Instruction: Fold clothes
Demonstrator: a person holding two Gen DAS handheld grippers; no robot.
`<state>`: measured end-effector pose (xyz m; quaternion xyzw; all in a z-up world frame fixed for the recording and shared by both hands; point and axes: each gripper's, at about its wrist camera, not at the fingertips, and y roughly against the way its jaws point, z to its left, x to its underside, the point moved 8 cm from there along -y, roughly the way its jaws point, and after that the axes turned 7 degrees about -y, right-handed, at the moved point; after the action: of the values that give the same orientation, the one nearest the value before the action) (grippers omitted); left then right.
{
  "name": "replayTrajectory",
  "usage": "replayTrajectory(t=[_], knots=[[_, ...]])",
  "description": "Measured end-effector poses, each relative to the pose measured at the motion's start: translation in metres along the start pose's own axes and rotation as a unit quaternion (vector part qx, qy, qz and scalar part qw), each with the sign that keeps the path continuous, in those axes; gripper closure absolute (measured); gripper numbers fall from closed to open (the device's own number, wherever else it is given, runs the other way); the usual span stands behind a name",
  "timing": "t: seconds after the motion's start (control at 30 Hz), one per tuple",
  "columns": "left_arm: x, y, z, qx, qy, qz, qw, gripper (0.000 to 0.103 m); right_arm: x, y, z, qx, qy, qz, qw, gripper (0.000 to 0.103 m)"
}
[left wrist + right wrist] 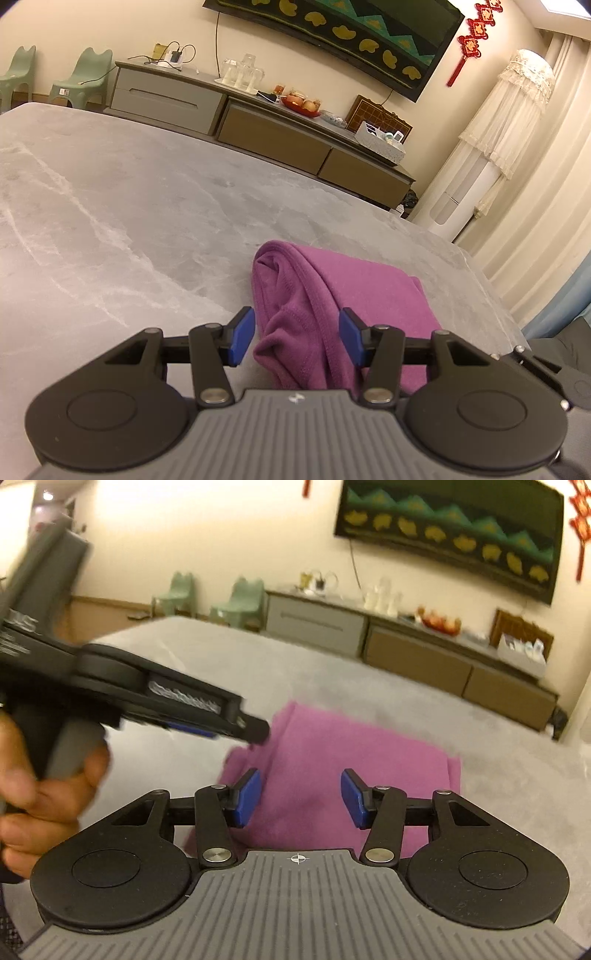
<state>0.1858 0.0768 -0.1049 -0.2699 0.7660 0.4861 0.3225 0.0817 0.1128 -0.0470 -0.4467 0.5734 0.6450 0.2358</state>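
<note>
Two claws spread over a purple cloth.
The left claw (297, 334) is spread, with a bunched end of the cloth (332, 295) between its blue pads, not pinched. The right claw (301, 799) is spread too, above the flat cloth on the grey table (110, 206).

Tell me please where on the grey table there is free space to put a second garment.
Bare table lies left of the folded purple cloth, up to the far edge before the low cabinet. A narrower strip lies right of the cloth. Near the cloth both grippers, left gripper and right gripper, crowd it.
</note>
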Motion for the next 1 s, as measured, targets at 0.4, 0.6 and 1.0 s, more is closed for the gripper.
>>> replayTrajectory(t=[0.4,0.6,1.0], knots=[[-0.012,-0.001,0.0,-0.002,-0.009,-0.012,0.9999,0.053,0.014,-0.012,0.0,-0.019,0.033,0.033,0.999,0.044],[-0.039,-0.035,-0.014,0.011,-0.042,-0.022,0.9988,0.053,-0.03,-0.011,-0.081,0.009,-0.054,0.007,0.998,0.041],[-0.012,-0.022,-0.014,0.017,-0.038,0.004,0.9991,0.052,-0.022,-0.073,-0.157,0.01,-0.109,0.11,0.988,0.05]])
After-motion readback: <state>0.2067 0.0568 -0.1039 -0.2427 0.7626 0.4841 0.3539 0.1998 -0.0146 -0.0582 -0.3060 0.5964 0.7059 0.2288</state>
